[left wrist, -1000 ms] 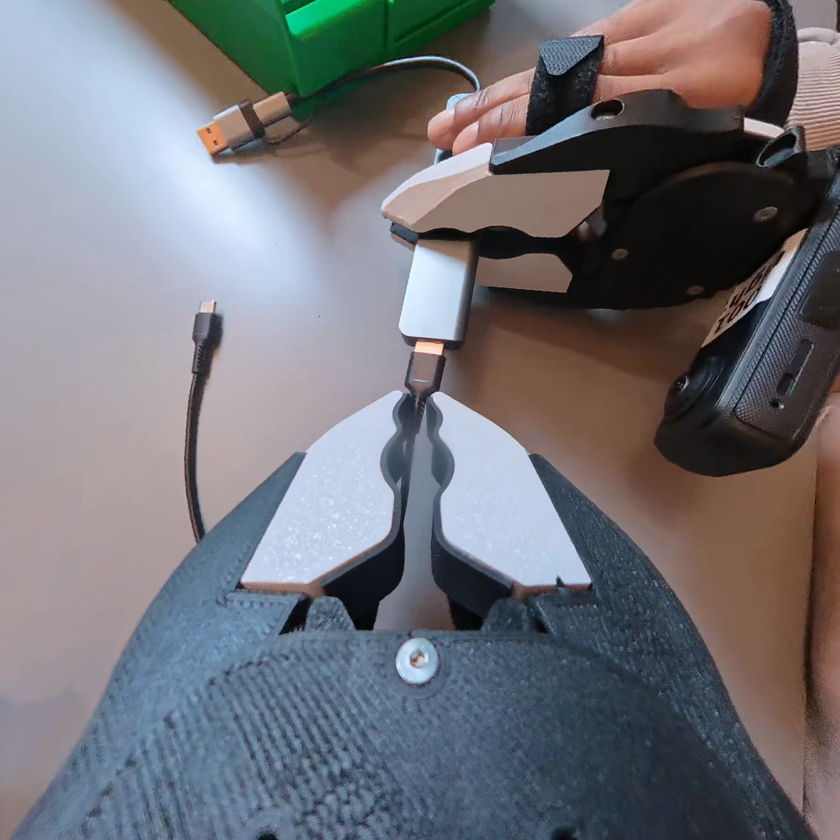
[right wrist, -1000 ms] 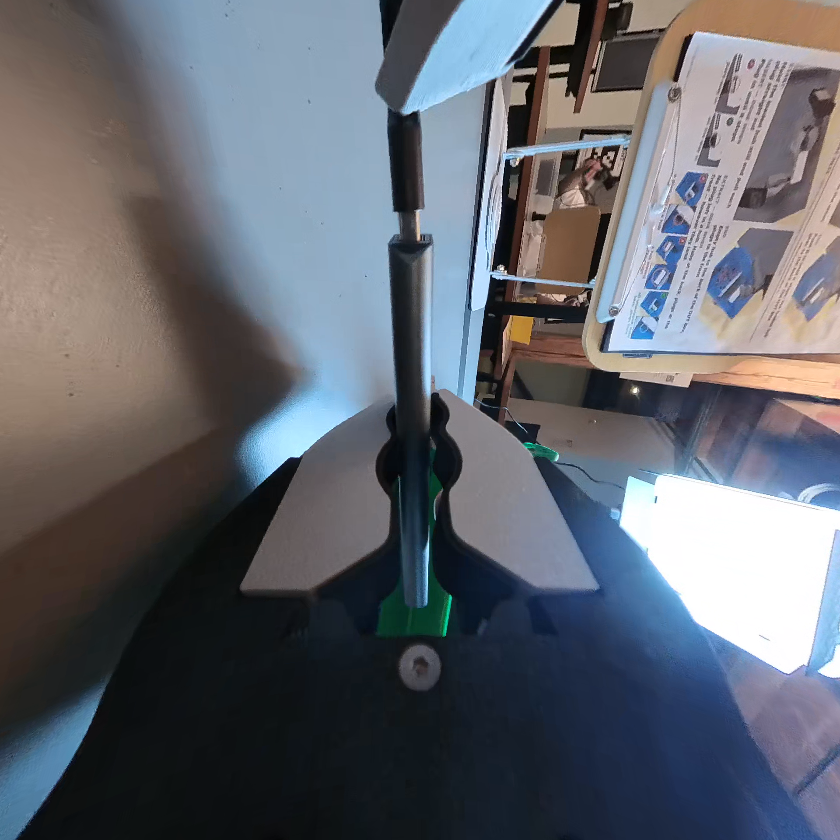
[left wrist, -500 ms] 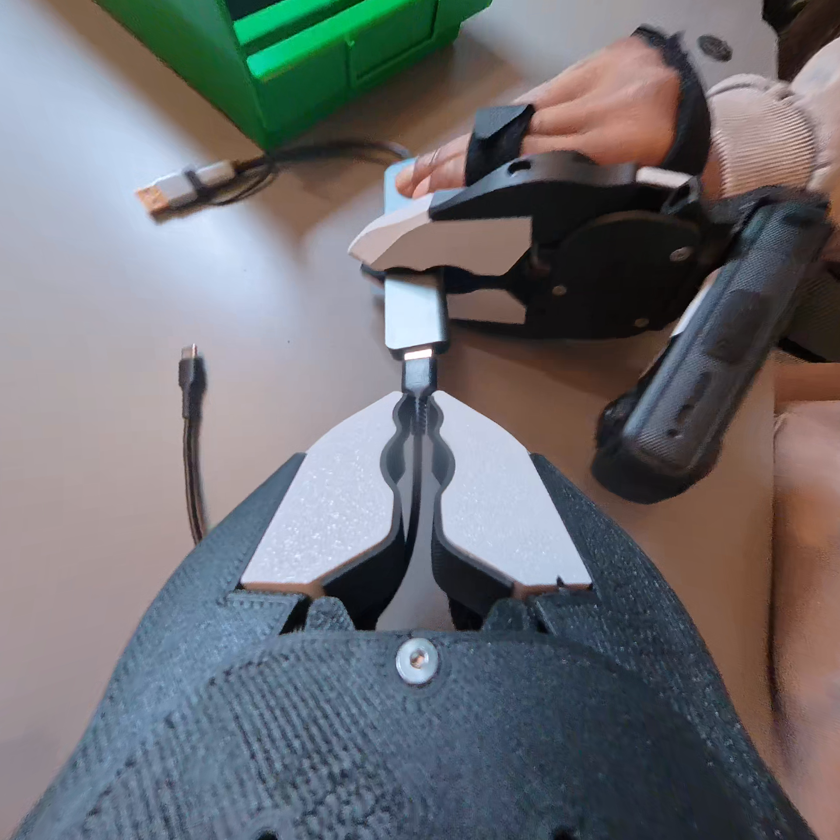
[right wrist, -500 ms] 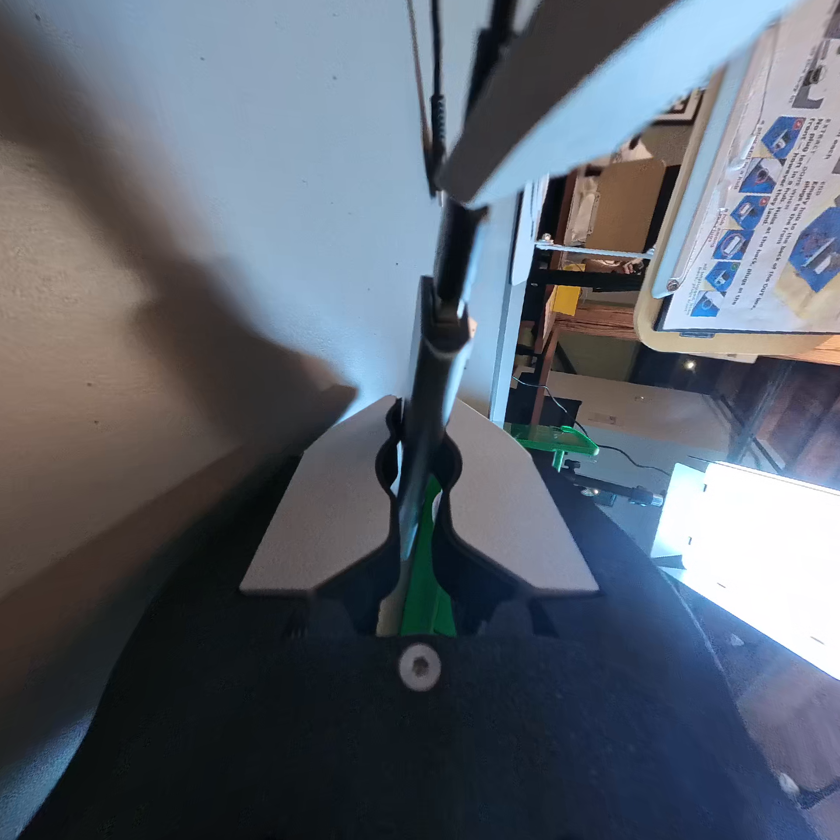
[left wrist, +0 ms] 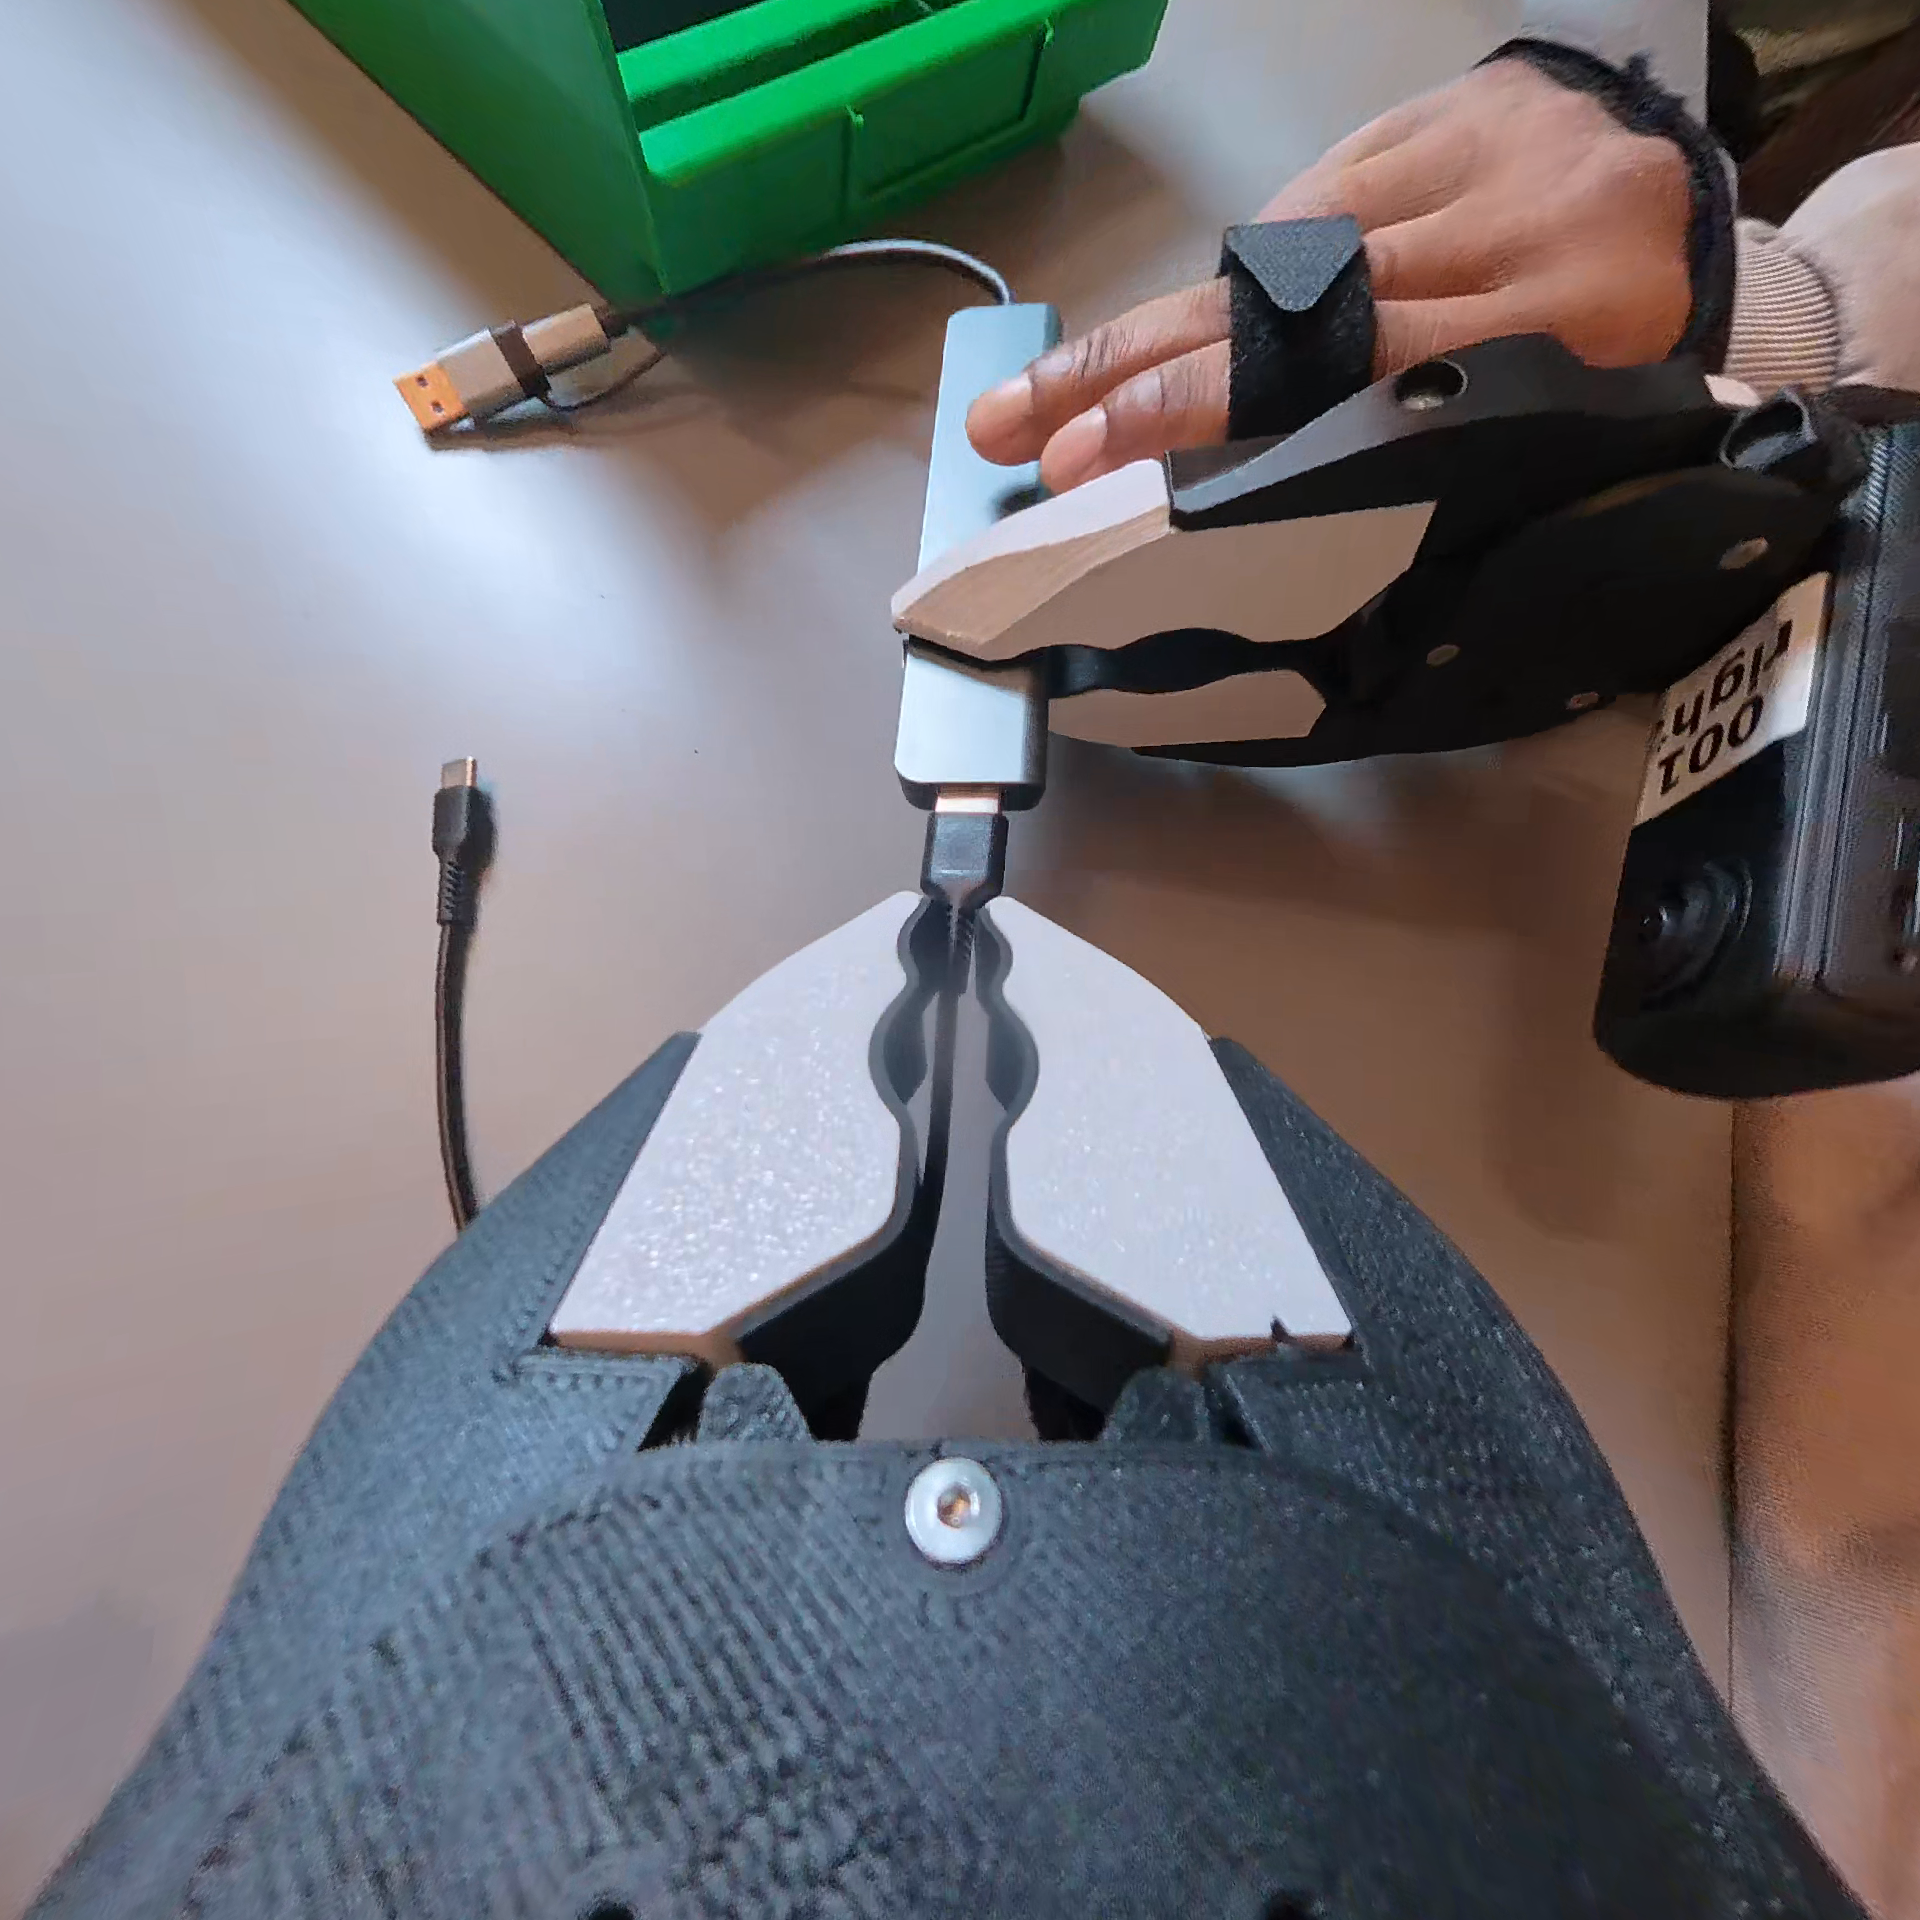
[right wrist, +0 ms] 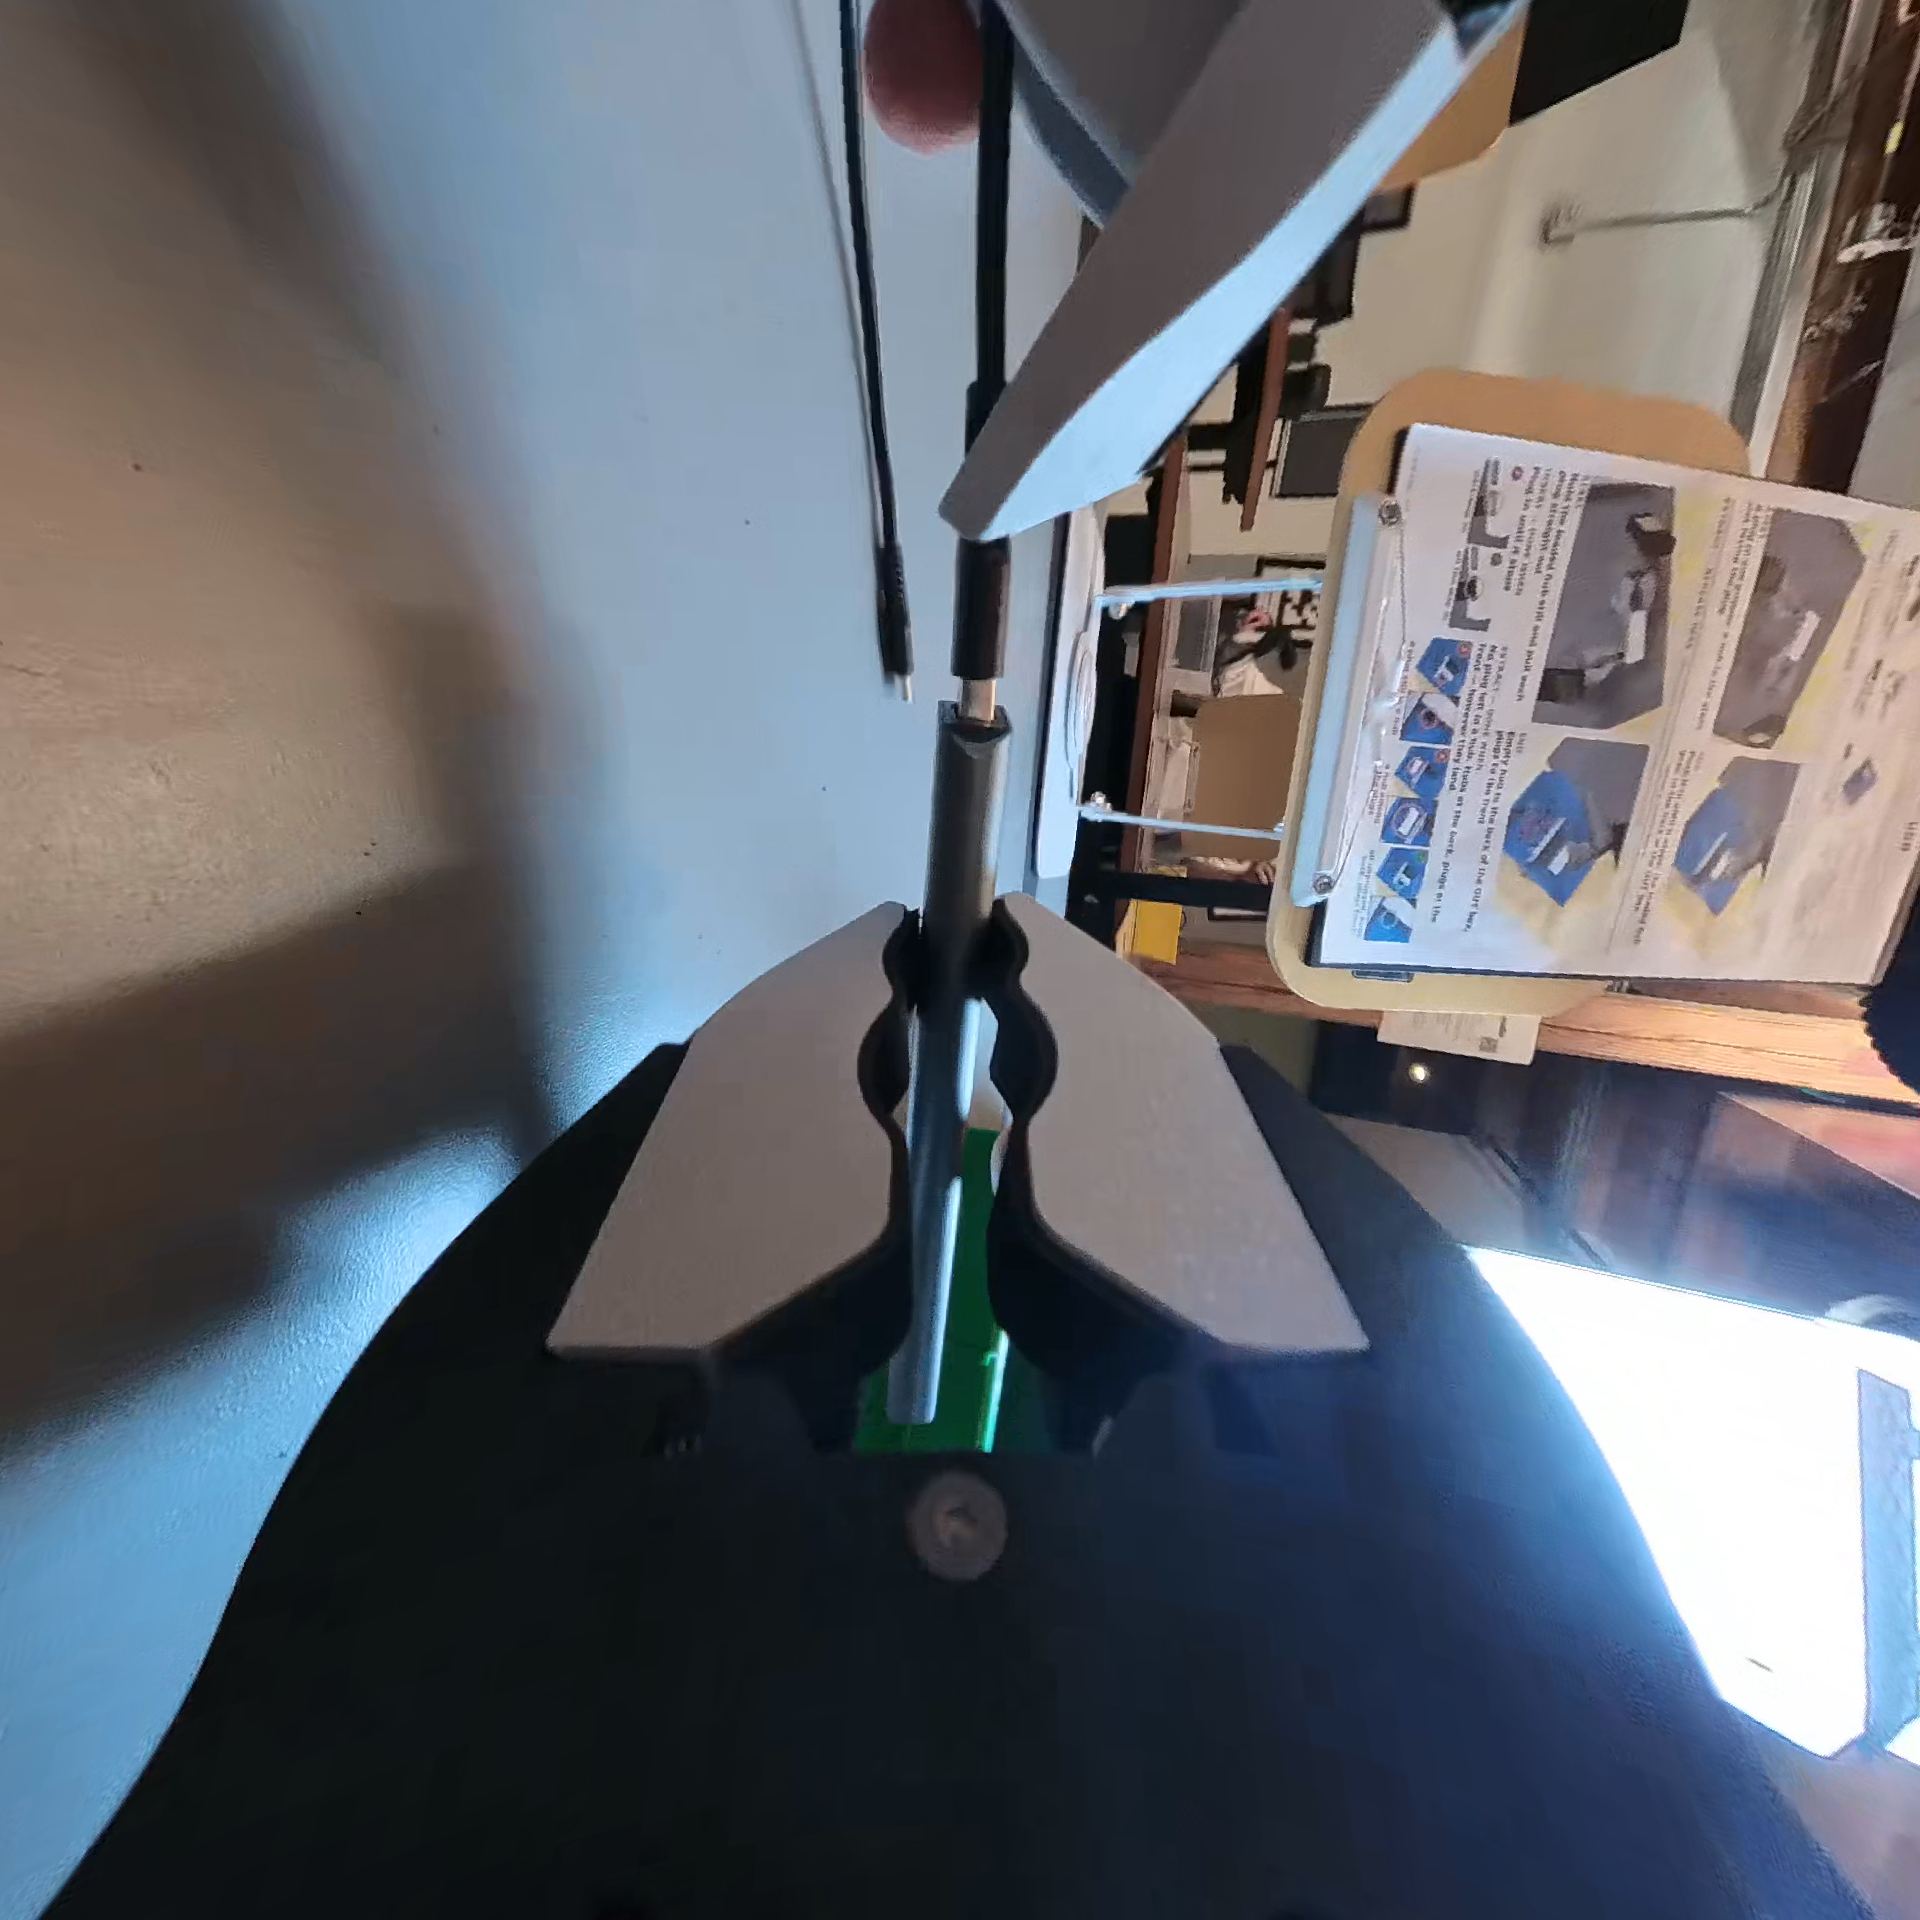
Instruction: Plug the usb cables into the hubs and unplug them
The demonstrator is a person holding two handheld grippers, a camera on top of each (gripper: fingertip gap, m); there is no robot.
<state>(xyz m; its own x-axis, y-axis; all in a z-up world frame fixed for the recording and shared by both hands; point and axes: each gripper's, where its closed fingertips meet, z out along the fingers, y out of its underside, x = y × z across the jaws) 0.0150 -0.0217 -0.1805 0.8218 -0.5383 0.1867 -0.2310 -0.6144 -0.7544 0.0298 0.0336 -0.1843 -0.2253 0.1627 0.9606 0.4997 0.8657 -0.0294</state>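
Two grippers are on my screens, both clenched. My left gripper (left wrist: 954, 914), grey-padded with a black woven-textured body, pinches the black braided USB cable (left wrist: 940, 1049) at the strain relief just behind its plug (left wrist: 966, 844). The plug's metal tip sits at the end port of the slim grey aluminium USB hub (left wrist: 971, 717); a strip of metal shows between plug body and hub, so I read it as partly seated.

My right gripper (right wrist: 951, 925) is clamped on that hub's narrow body and holds it edge-on. In the left wrist view it enters from the right, with the person's hand (left wrist: 1455, 197) strapped to it and fingers (left wrist: 1091, 400) extended over the hub's far half.

Other items, left wrist view:
- the cable's free end, a small metal-tipped connector (left wrist: 460, 805), lying on the table well to the left of the hub;
- the hub's own grey lead with an orange-tongued USB plug (left wrist: 488, 379), lying near the bin;
- a bright green plastic bin (left wrist: 748, 135) at the top;
- a smooth brownish-grey table (left wrist: 208, 623) under everything.

Right wrist view only: a printed instruction sheet on a pale wooden board (right wrist: 1621, 727) beyond the table edge.
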